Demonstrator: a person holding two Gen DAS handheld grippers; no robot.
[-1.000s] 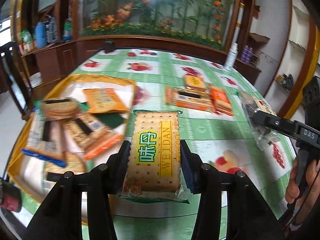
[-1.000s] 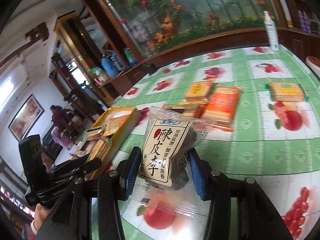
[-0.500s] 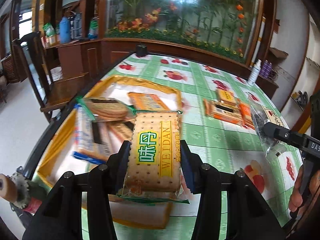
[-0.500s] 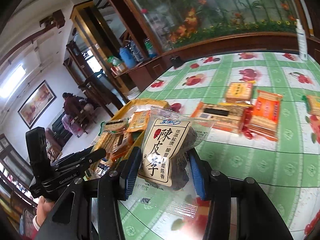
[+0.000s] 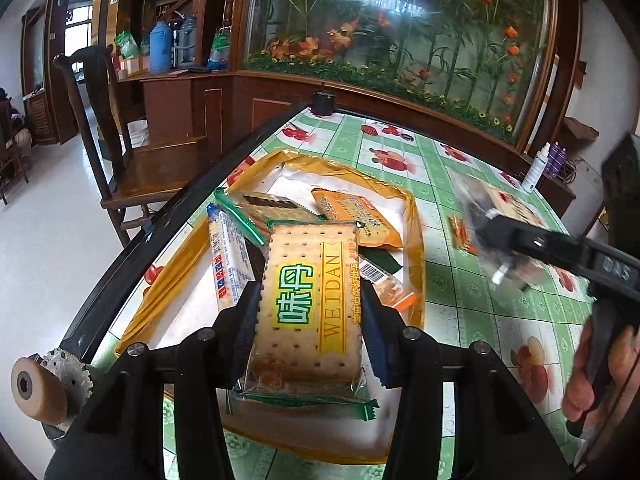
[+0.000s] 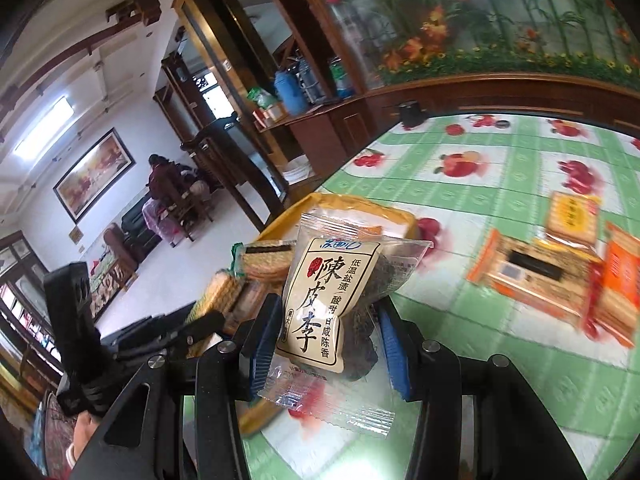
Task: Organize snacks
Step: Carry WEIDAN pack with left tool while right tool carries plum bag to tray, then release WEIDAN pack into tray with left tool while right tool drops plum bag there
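Left tongs [image 5: 308, 312] clamped on a cracker pack [image 5: 308, 300], pads on its two long edges, long axis pointing straight ahead along the fingers. Right tongs [image 6: 326, 336] clamped on a plum bag [image 6: 324, 300], pinched low, the printed top standing upright above the pads and the clear seal hanging below.

Directly beneath and ahead of the left tongs: the yellow tray [image 5: 416, 248], at the table's left edge. Cracker pack hung over the tray's near half, not touching it as far as could be told. In the tray, near to far: a blue-and-white pack [image 5: 230, 256] along the left side, a green-edged pack [image 5: 260, 208] behind it, an orange pack [image 5: 356, 216] toward the far right corner. White liner showed bare in the near part.

Right tongs sat to the right of the tray, over the tablecloth [image 6: 500, 184]; tray lay forward and to their left. Judged: left hand nearer, cracker pack likely goes down first, lengthwise into the near bare patch; plum bag needs a leftward carry over the rim.

Further out on the cloth, well apart from the tray: several orange packs [image 6: 536, 276], unsorted. Beyond, a wooden chair [image 5: 132, 160] and cabinet.
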